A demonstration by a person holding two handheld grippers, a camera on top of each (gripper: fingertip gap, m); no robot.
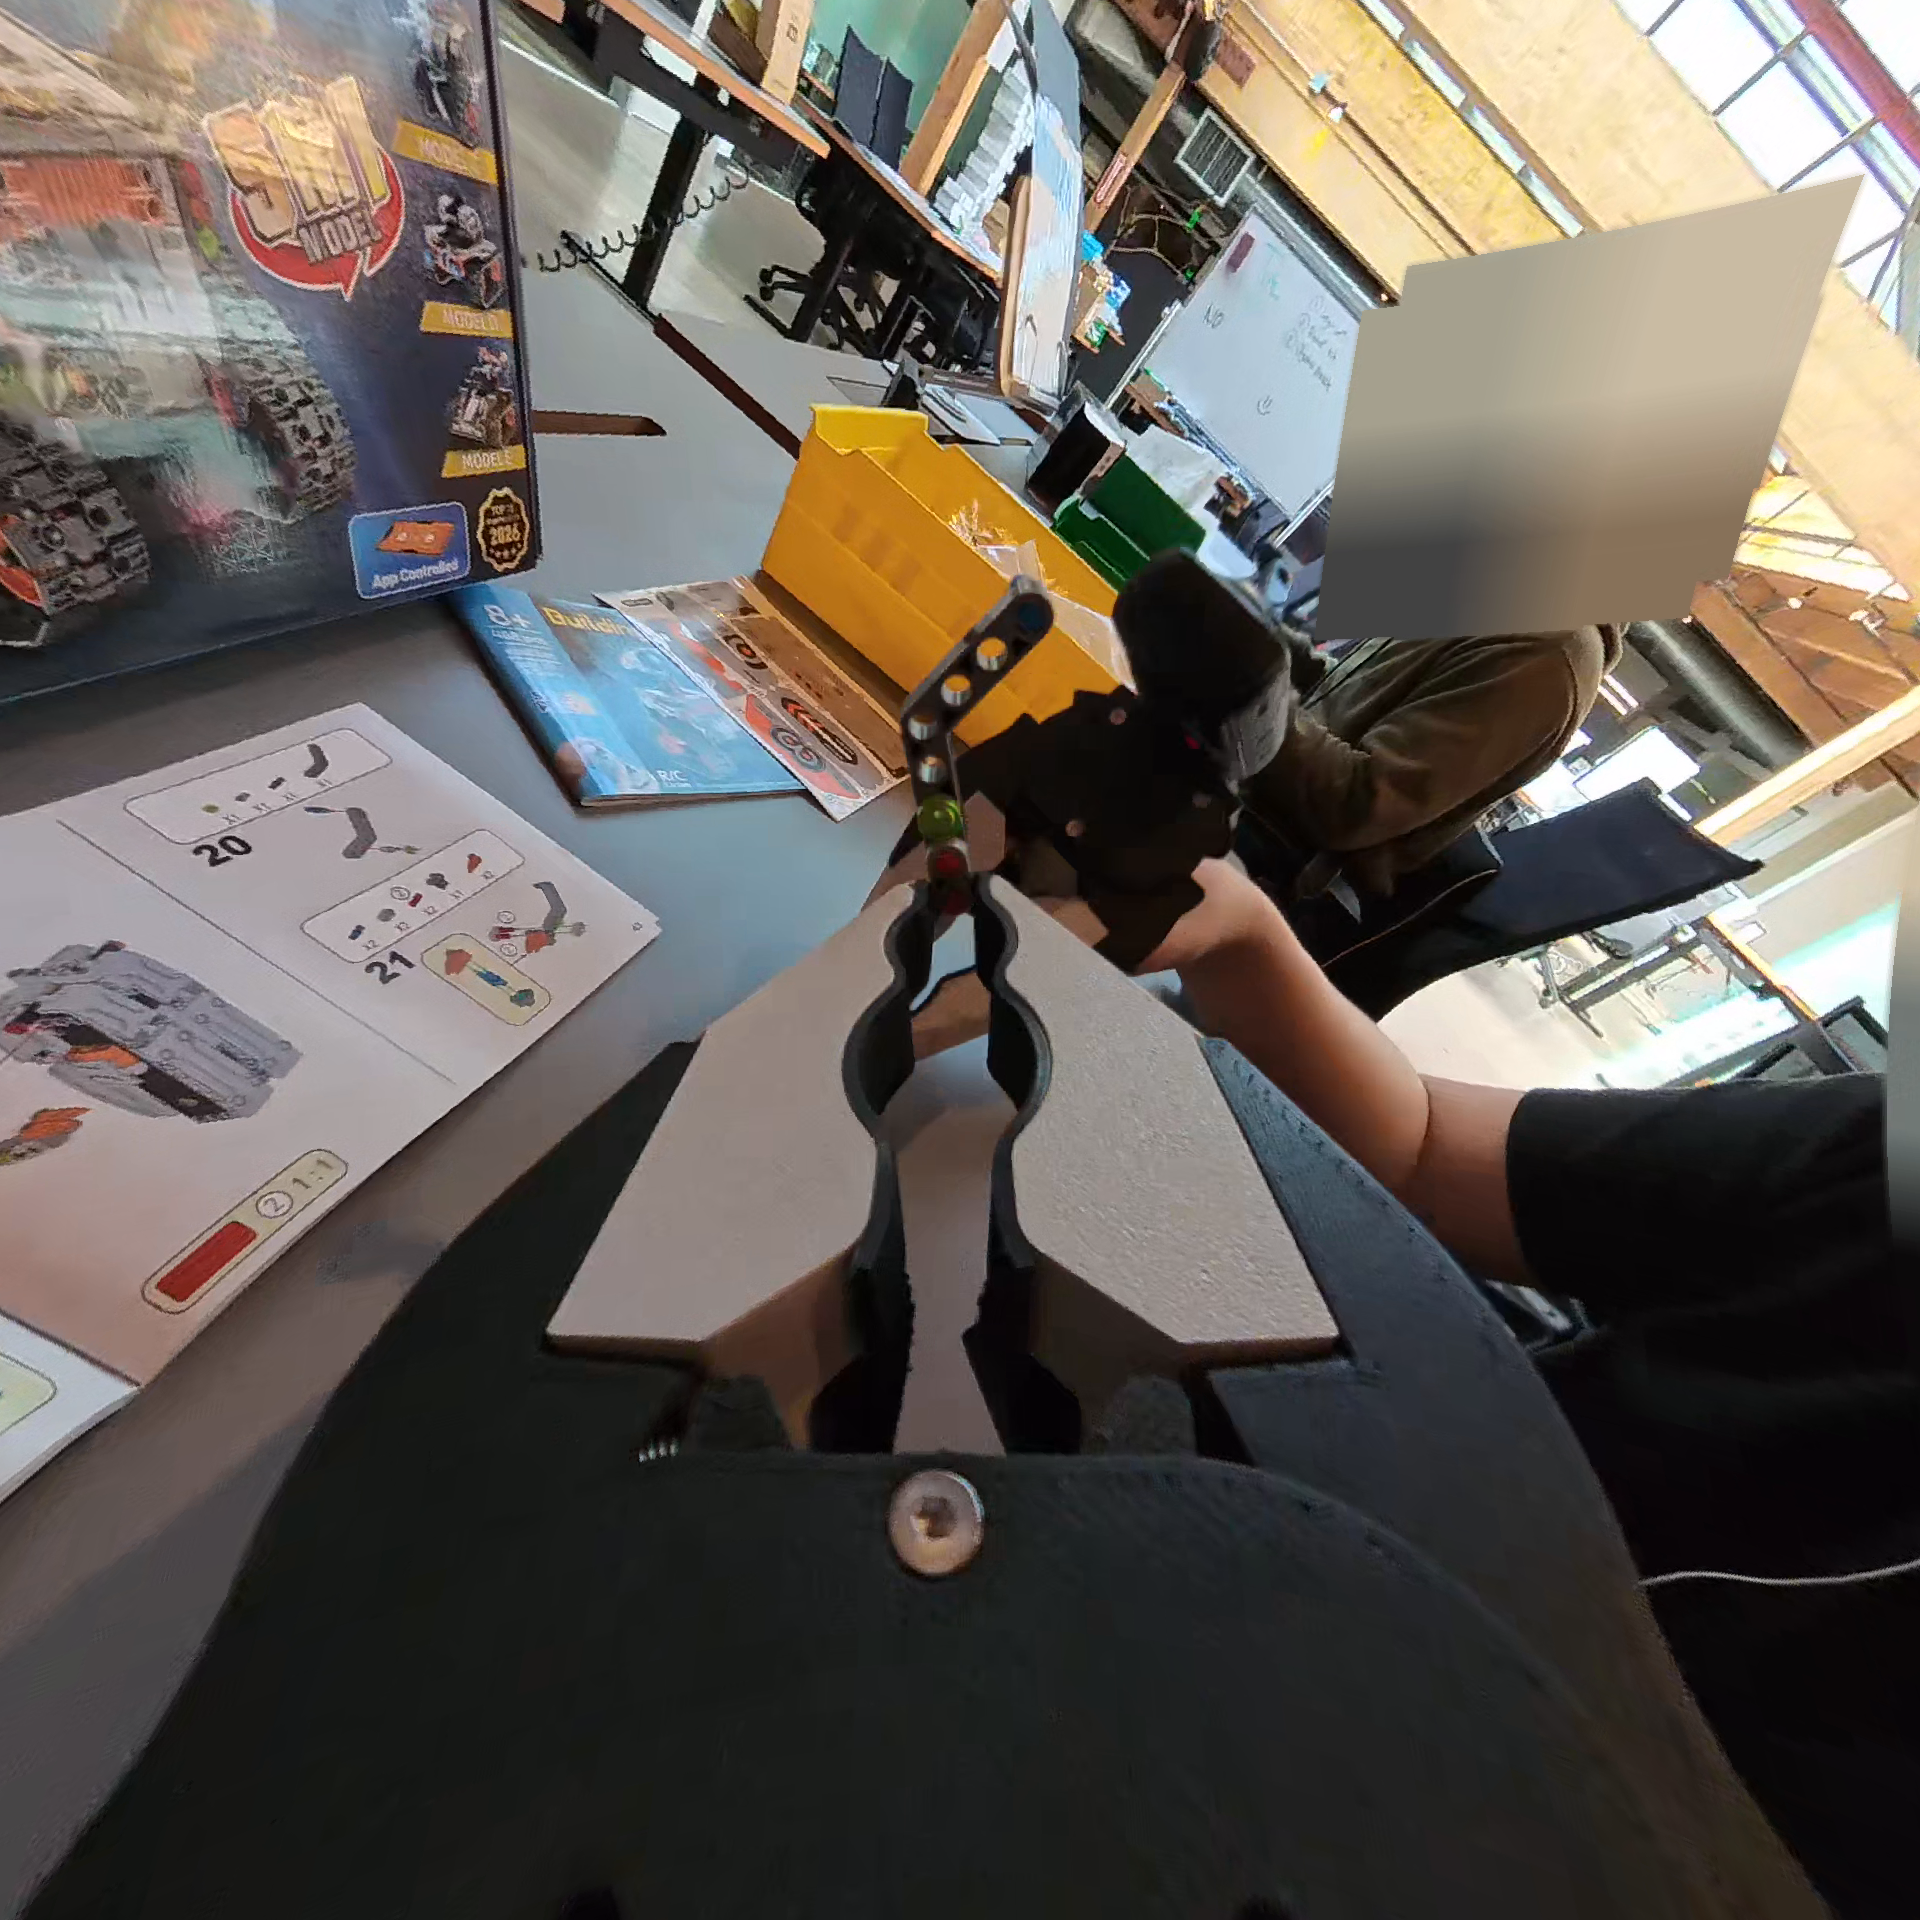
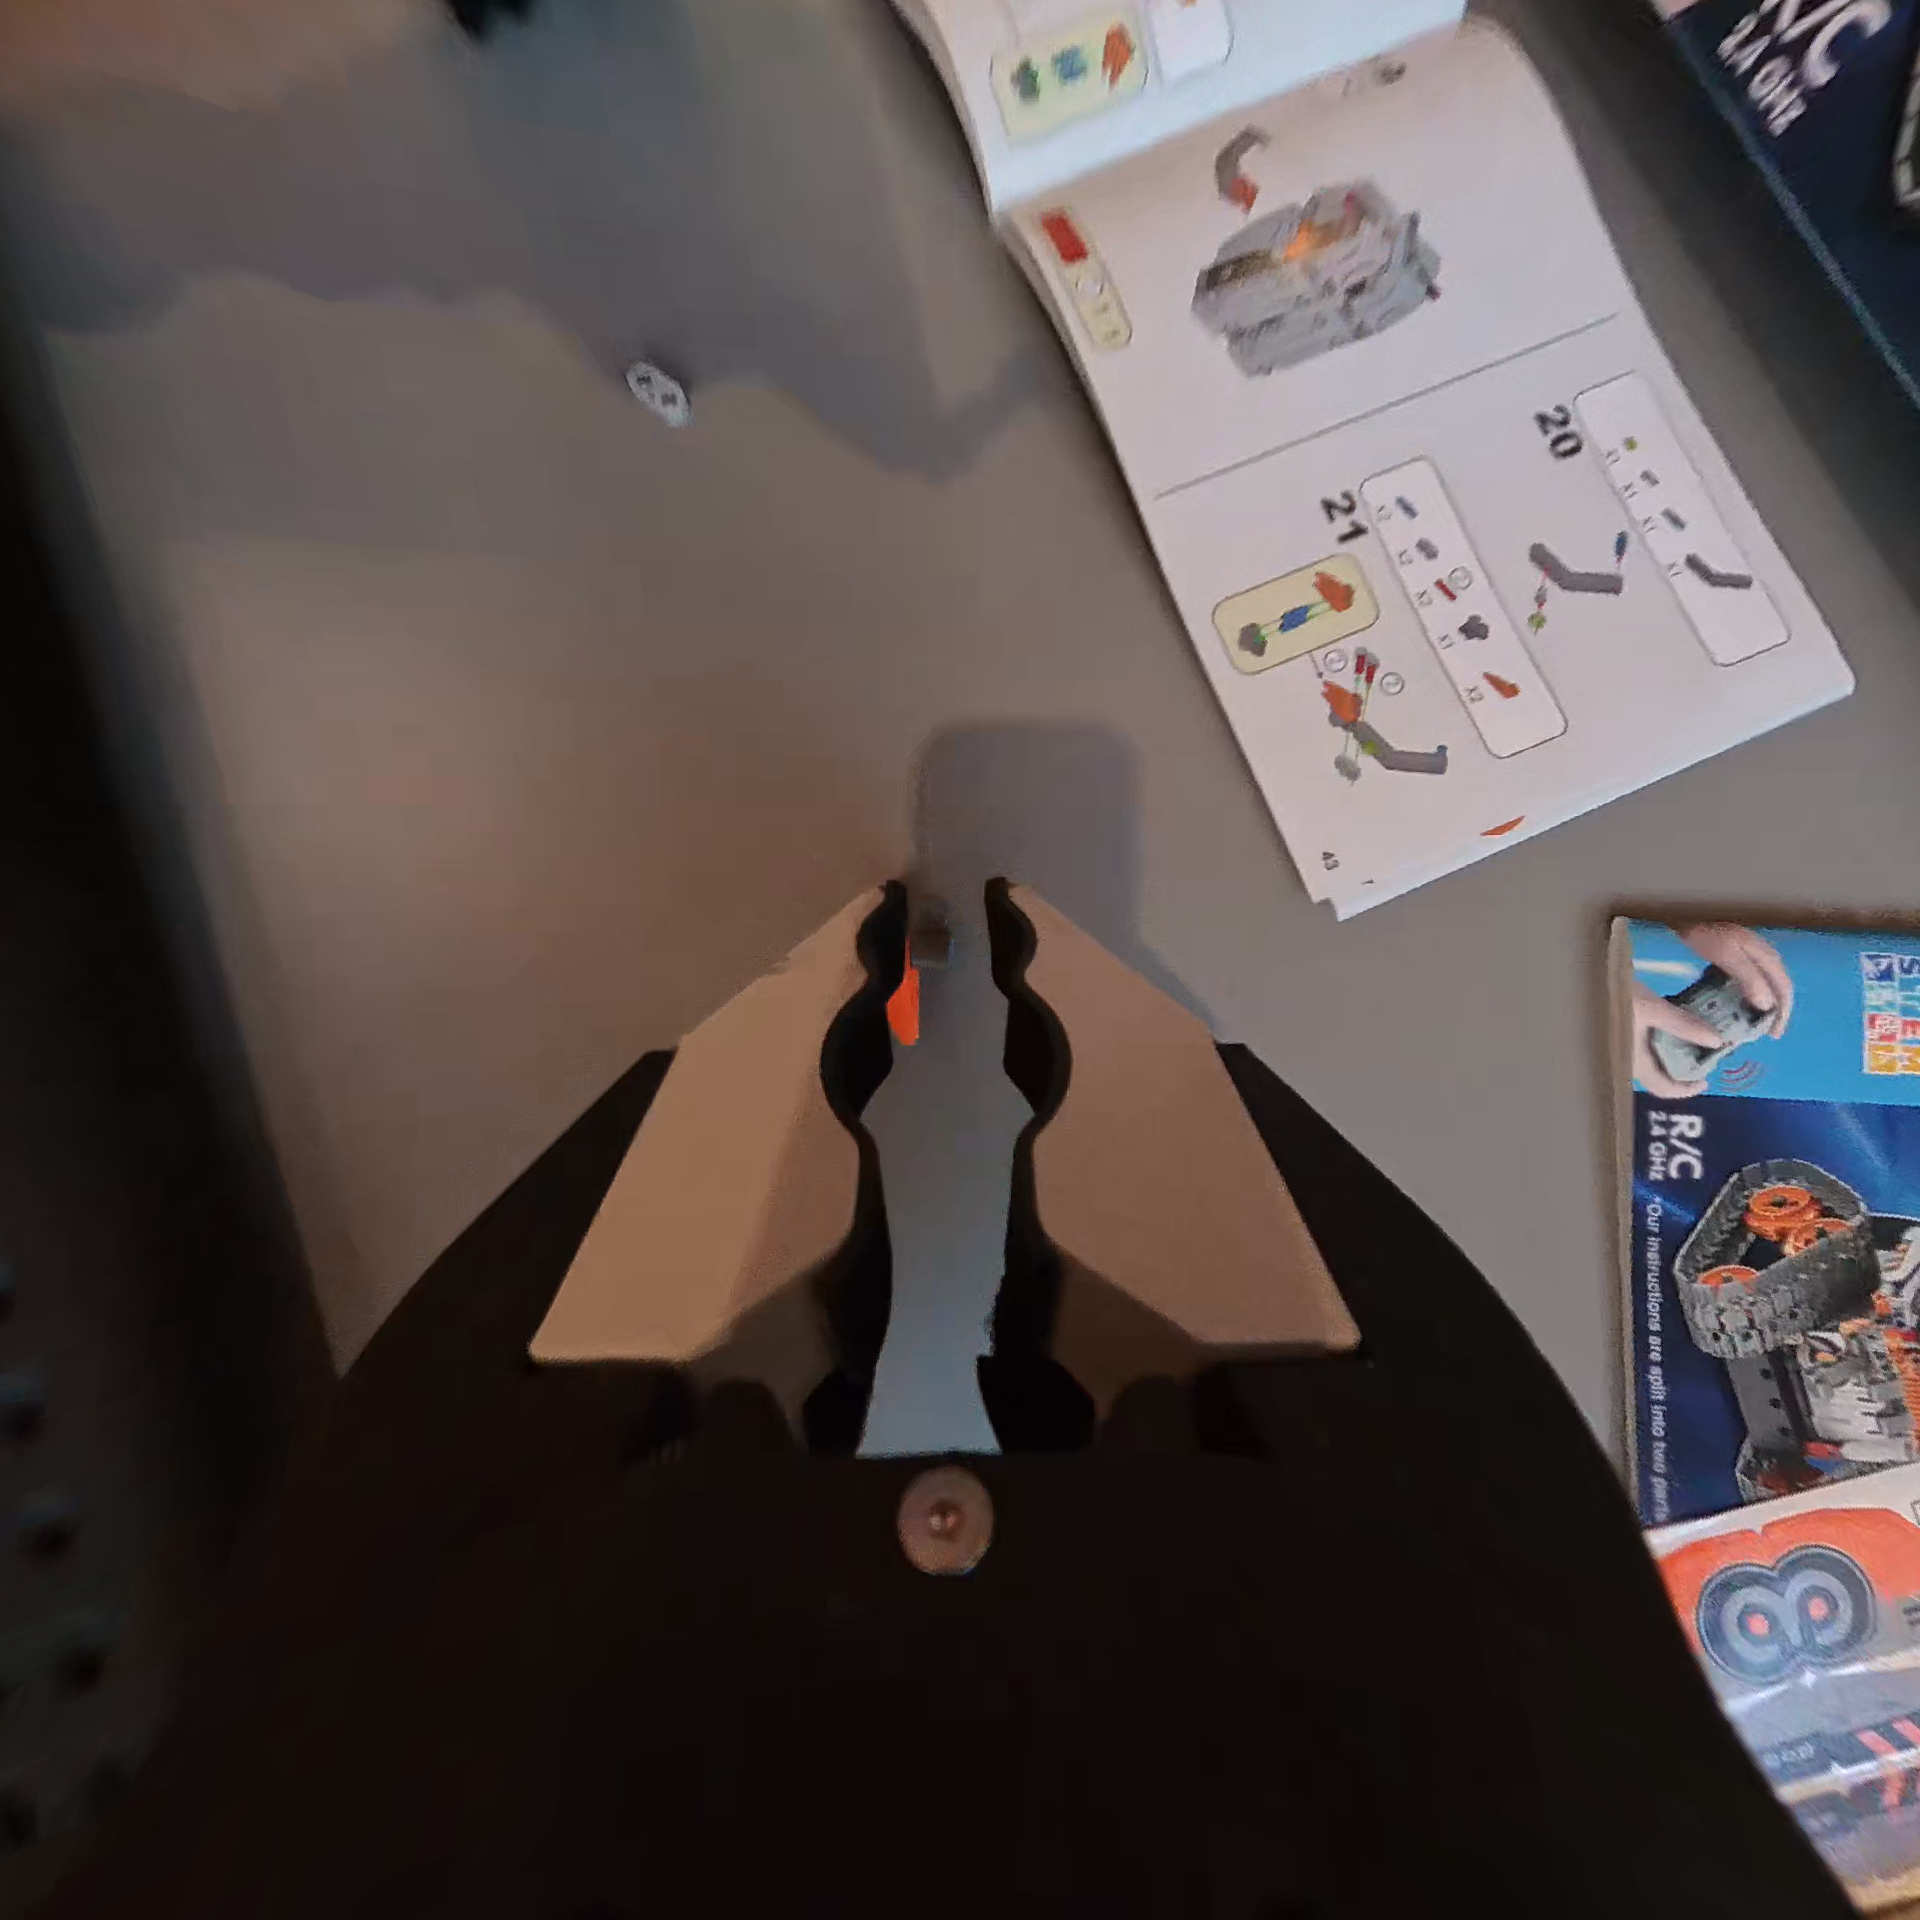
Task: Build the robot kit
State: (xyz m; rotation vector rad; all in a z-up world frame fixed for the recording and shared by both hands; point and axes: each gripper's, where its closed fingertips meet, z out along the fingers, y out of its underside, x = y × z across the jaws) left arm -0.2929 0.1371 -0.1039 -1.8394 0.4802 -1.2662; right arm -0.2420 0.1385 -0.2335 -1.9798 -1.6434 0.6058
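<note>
My left gripper (image 1: 948,896) is shut on the lower end of a small toy assembly. The assembly is a dark bent beam with holes (image 1: 977,665) standing up from the tips, with a green pin (image 1: 940,818) and a red part (image 1: 945,862) just above them. The other gripper's black body (image 1: 1112,800), held in a hand, is close behind the assembly. In the blurred right wrist view, my right gripper (image 2: 943,899) points down at the grey table (image 2: 468,727) with its jaws slightly apart. A small orange and grey piece (image 2: 923,956) sits by its left finger; I cannot tell whether it is gripped.
An open instruction booklet (image 1: 312,935) (image 2: 1455,468) lies on the table. A blue booklet (image 1: 623,707) (image 2: 1787,1195) and sticker sheet (image 1: 790,686) lie near a yellow bin (image 1: 894,561). A big toy box (image 1: 260,312) stands at the left. A small pale round part (image 2: 657,392) lies alone. A person sits behind. My hands' fingertips stand some 15 centimetres from each other.
</note>
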